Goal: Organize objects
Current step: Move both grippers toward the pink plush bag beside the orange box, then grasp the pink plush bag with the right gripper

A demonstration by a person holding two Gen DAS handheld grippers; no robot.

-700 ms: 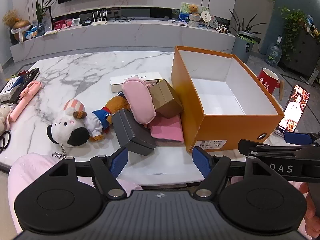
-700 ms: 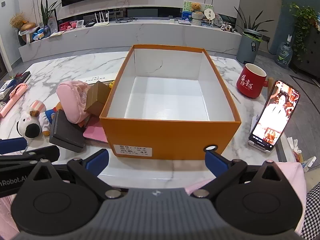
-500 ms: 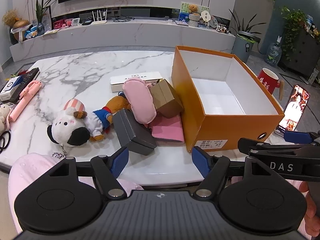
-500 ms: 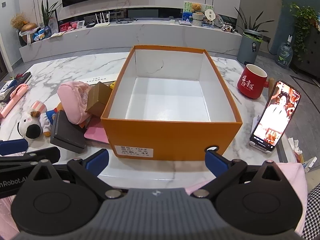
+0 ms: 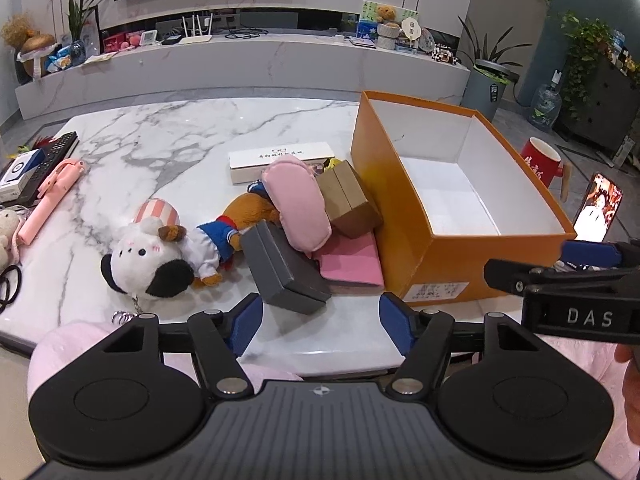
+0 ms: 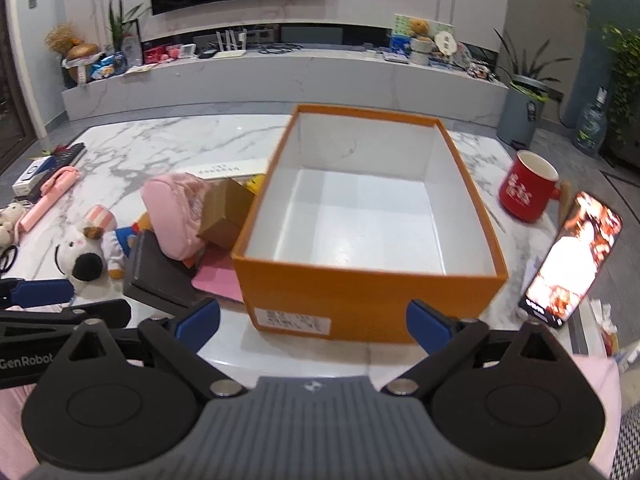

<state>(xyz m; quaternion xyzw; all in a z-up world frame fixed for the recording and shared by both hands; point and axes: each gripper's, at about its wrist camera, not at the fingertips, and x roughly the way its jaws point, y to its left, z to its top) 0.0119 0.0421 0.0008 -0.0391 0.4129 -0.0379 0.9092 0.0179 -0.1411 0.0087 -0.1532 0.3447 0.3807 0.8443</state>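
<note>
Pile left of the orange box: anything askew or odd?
Yes. The brown carton leans tilted against the orange box wall, the pink pouch lies slumped over it, and the grey case sits tipped with one end raised. The orange box itself is empty. Nothing looks spilled or damaged.

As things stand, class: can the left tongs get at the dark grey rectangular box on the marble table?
Probably yes. The left tongs stand open and empty, and the dark grey rectangular box lies just ahead, its near end uncovered.

Both wrist views tilt down over near table edge (image 5: 340, 354); share orange box (image 6: 360, 300), right view perhaps nearer.
</note>
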